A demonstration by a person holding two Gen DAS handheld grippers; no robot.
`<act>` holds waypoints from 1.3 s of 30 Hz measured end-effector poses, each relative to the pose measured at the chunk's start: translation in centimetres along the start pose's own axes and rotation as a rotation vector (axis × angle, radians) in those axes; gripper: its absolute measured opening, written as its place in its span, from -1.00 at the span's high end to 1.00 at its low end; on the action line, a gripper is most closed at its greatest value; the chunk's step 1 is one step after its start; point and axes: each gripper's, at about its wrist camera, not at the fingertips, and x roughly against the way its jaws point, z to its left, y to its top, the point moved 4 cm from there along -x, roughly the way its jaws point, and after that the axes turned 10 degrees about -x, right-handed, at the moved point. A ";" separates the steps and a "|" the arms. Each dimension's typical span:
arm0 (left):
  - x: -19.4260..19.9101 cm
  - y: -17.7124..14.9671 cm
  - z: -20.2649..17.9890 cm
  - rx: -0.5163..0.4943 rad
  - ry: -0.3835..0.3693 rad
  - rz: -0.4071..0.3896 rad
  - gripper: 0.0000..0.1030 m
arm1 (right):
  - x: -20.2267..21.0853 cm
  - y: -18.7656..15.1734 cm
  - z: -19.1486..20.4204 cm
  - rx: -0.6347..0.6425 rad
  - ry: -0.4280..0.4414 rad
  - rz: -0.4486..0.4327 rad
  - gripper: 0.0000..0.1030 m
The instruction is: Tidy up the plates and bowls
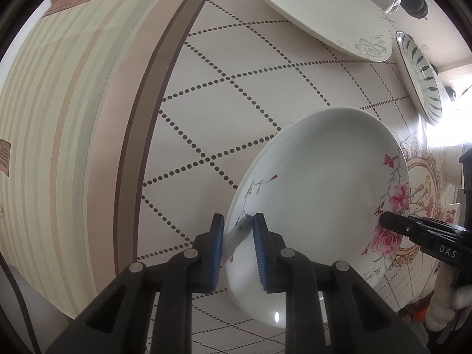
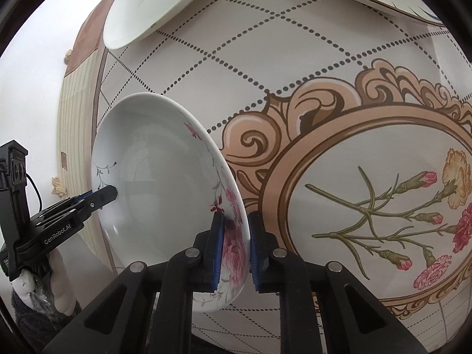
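Left wrist view showed my left gripper (image 1: 238, 247) clamped on the bowl (image 1: 318, 194) rim, right gripper (image 1: 386, 219) pinching the opposite rim, bowl over the tablecloth (image 1: 236, 103). I judged it stiff, slick, breakable glazed ware: rims were the hold. Only the right wrist view showed the carnation medallion (image 2: 383, 206) fully.

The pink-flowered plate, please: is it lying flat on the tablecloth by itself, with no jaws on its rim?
No, both grippers clamp opposite rims of the pink-flowered plate.

I see the flowered bowl (image 1: 318, 194) on the counter (image 1: 224, 94), between my two hand-held grippers. Two plates, the plain plate (image 1: 318, 6) and the leaf-rimmed plate (image 1: 419, 73), lie behind it.
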 end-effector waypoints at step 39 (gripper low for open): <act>-1.5 8.3 -23.0 -0.368 0.019 -0.020 0.67 | 15.1 -0.2 -24.3 -0.302 -0.011 -0.266 0.70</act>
